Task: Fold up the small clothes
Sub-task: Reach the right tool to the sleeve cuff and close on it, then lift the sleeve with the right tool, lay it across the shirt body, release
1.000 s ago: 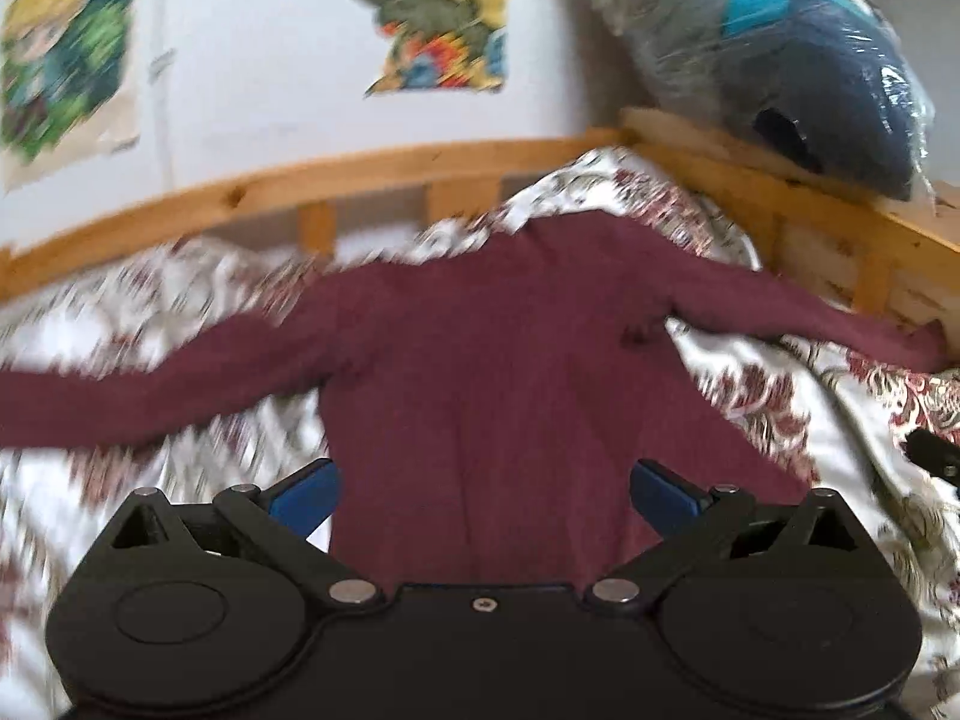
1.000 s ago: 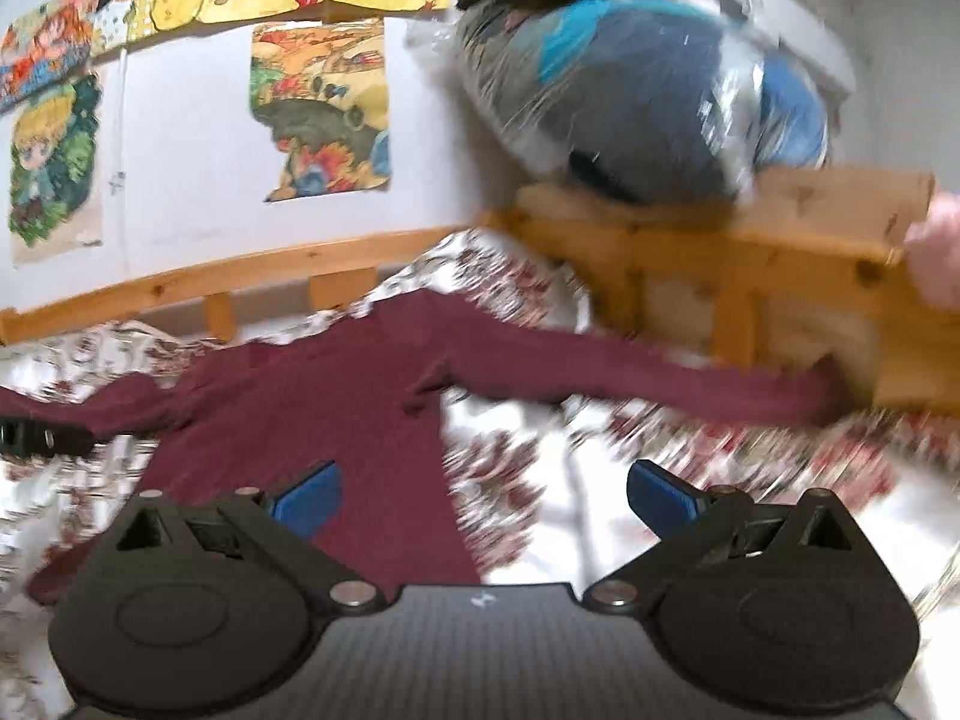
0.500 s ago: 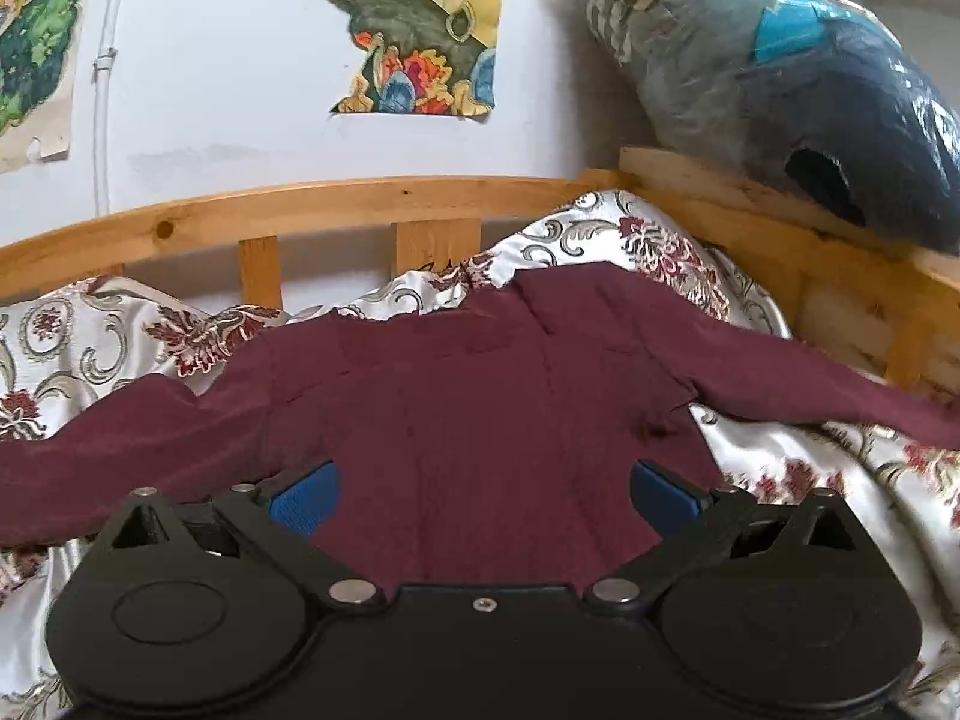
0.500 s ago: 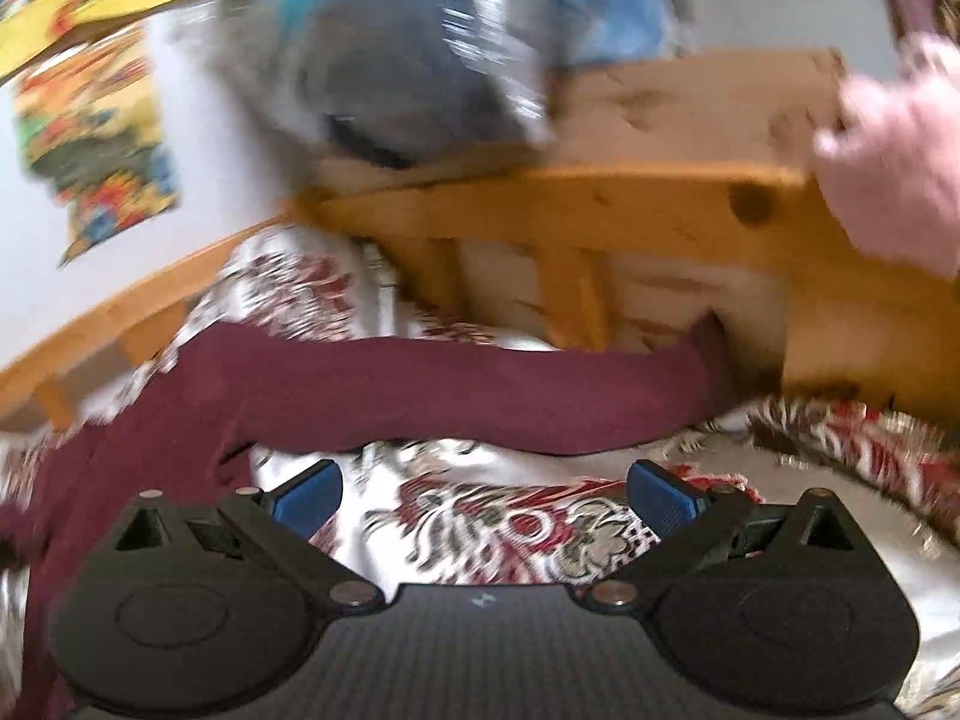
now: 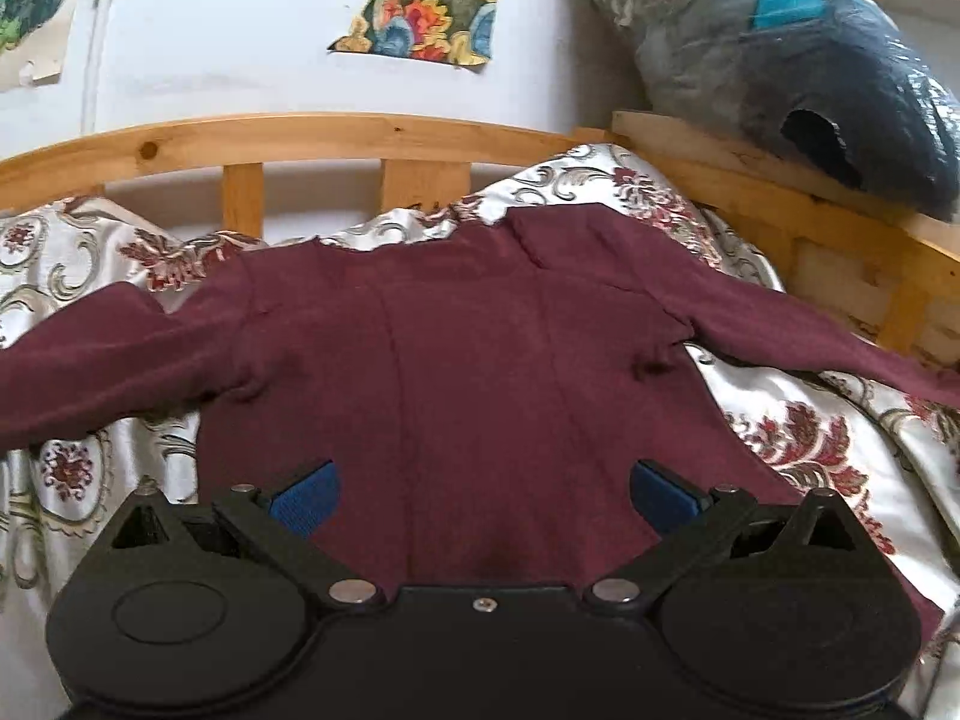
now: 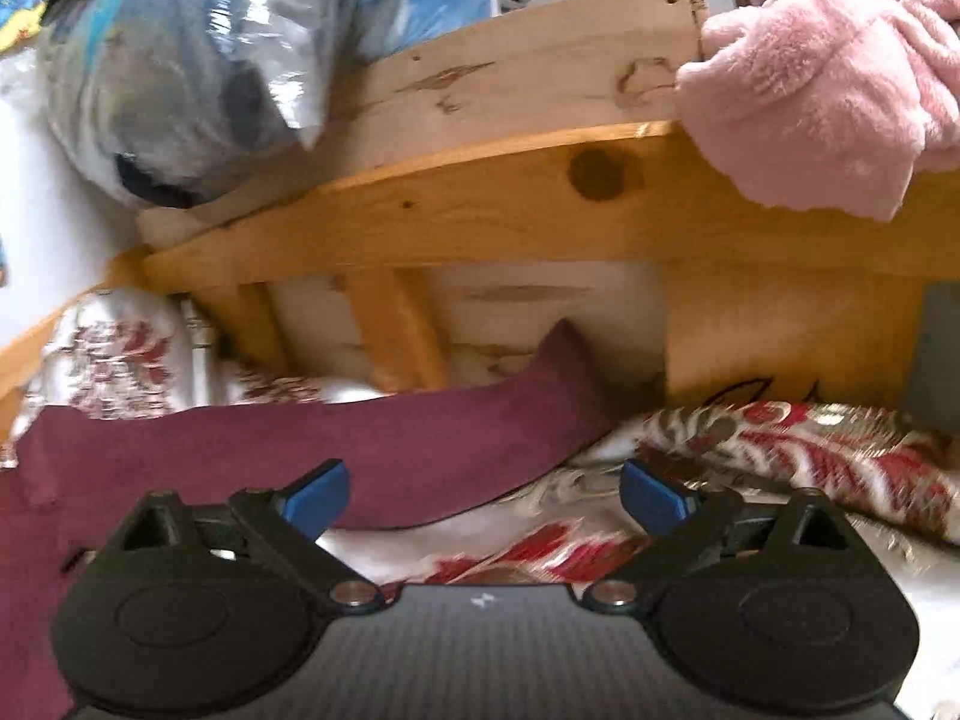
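My left tongs (image 5: 483, 495) hang over the lower middle of the maroon top (image 5: 480, 360), blue pads spread wide, gripping nothing. The top lies flat, face down or up I can't tell, on the floral bedspread (image 5: 810, 450), neck toward the wooden rail (image 5: 360, 138) at the far edge of the bed, hem toward me, both sleeves flung straight out to the sides.

My right tongs (image 6: 483, 495) are aimed at the right sleeve (image 6: 390, 444). Their jaws are gaping but just starting to close, with only the sleeve's lower edge and bare bedspread between them, so nothing is pinched yet.

Here's what matters: that sleeve runs crosswise in front of my right tongs, its long axis from the body at my left out to the cuff (image 6: 561, 354), which climbs against the footboard (image 6: 540, 204) at the bed's right corner. The cuff sits ahead and slightly right of the pads. My right hand is clearly the nearer one, so I reckon it takes the sleeve and carries it inward.

Writing? None I can read: posters (image 5: 426, 0) show only pictures.
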